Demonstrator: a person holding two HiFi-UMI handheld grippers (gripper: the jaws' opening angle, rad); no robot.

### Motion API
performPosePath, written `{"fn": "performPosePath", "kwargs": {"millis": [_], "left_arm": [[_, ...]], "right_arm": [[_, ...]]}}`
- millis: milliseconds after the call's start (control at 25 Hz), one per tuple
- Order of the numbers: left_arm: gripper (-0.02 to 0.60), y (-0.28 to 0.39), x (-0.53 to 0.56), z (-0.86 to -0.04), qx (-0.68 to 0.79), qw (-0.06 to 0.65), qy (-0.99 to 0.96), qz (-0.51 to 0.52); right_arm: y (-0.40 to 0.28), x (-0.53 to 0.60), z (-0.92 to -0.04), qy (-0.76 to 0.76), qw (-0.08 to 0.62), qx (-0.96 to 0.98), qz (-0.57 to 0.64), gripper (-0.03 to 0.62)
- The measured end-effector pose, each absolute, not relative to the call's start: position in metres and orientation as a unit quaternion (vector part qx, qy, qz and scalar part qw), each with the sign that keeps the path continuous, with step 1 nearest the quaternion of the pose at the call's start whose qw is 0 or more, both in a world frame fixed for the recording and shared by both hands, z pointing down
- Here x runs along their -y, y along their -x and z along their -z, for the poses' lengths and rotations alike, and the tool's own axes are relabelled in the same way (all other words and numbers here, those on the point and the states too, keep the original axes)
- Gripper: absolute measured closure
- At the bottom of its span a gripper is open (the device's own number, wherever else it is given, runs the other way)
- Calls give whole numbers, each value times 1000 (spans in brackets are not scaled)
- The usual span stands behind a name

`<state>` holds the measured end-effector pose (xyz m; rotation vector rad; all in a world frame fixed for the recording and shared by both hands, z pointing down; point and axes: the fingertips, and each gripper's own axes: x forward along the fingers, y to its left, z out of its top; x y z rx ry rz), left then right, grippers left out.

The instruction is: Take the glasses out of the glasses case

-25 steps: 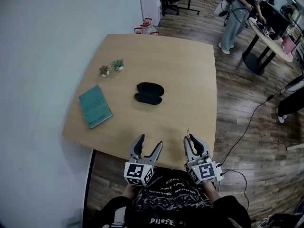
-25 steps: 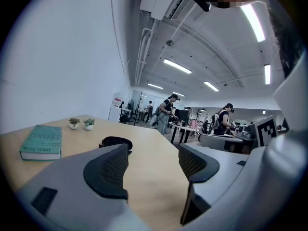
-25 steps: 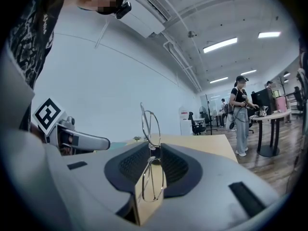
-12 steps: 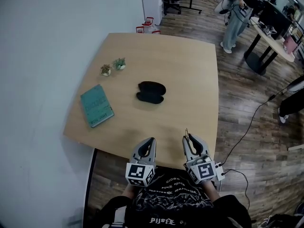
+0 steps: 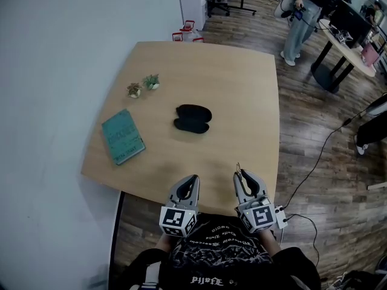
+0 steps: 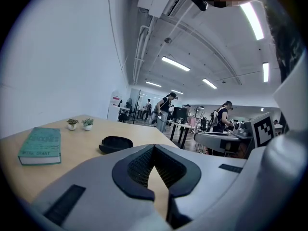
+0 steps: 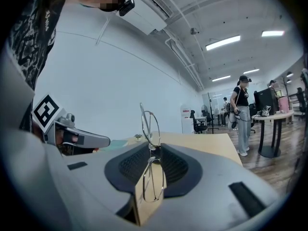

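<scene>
The wire glasses (image 7: 150,149) are gripped upright in the right tongs (image 5: 243,177) above the desk's (image 5: 242,101) near edge. The left tongs (image 5: 191,180) are closed on nothing. The black case (image 5: 192,118) is seen mid-desk.

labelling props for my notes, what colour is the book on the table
Teal green; the book shows best in the head view.

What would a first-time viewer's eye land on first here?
The thin wire-framed glasses pinched in the right hand-held gripper, at the wooden table's near edge. Next, the black glasses case at the middle of the table, with a teal book to its left; the left hand-held gripper is shut on nothing.
</scene>
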<state>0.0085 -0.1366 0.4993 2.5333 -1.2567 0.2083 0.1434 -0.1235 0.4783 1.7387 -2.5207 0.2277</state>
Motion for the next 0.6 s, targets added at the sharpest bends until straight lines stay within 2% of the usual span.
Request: {"fn": "performPosePath", "kwargs": {"millis": [600], "left_arm": [[578, -8, 159, -508, 436, 158, -882, -81]], "right_arm": [[-137, 150, -486, -557, 50, 825, -76, 516]]}}
